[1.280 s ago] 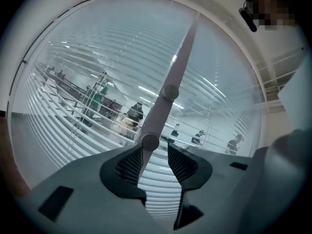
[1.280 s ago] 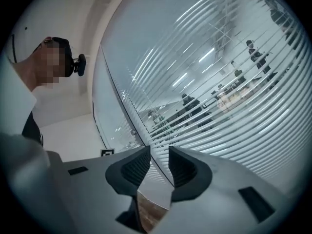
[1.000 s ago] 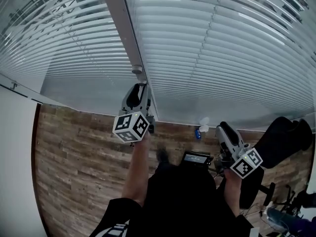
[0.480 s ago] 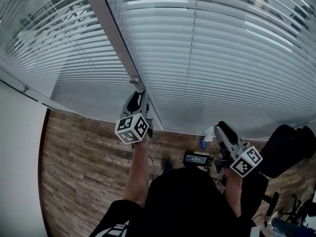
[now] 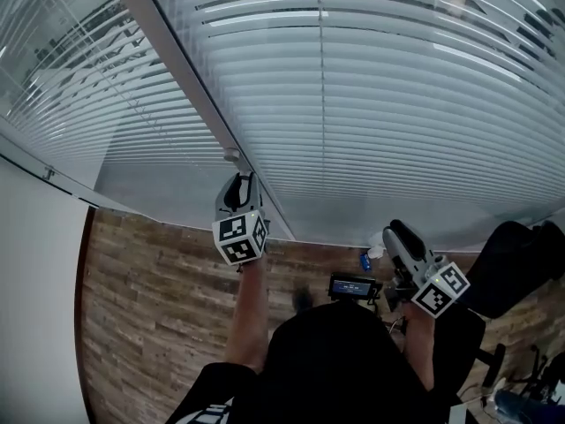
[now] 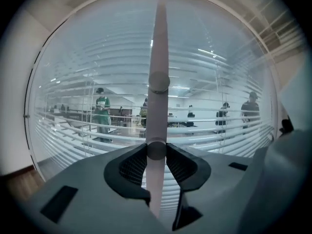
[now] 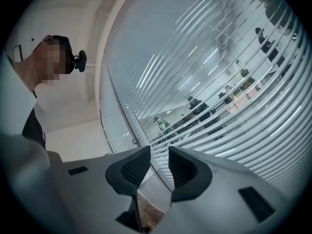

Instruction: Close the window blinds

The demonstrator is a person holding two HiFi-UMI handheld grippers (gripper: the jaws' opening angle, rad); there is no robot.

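Left gripper jaws, just closing, clamp the blind wand; right gripper jaws slightly apart, empty

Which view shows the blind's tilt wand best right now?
Left gripper view: the tilt wand runs straight up the middle, its lower end between the left gripper's jaws, which have just been closing on it. Head view: that gripper hides most of it. Right gripper view: no clear wand.

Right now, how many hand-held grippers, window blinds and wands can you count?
Hand-held grippers: 2, the left hand-held gripper, whose jaws have just been closing with the wand between them, and the right hand-held gripper, empty.
Window blinds: 2, left blind and right blind.
Wands: 1.
Total: 5.
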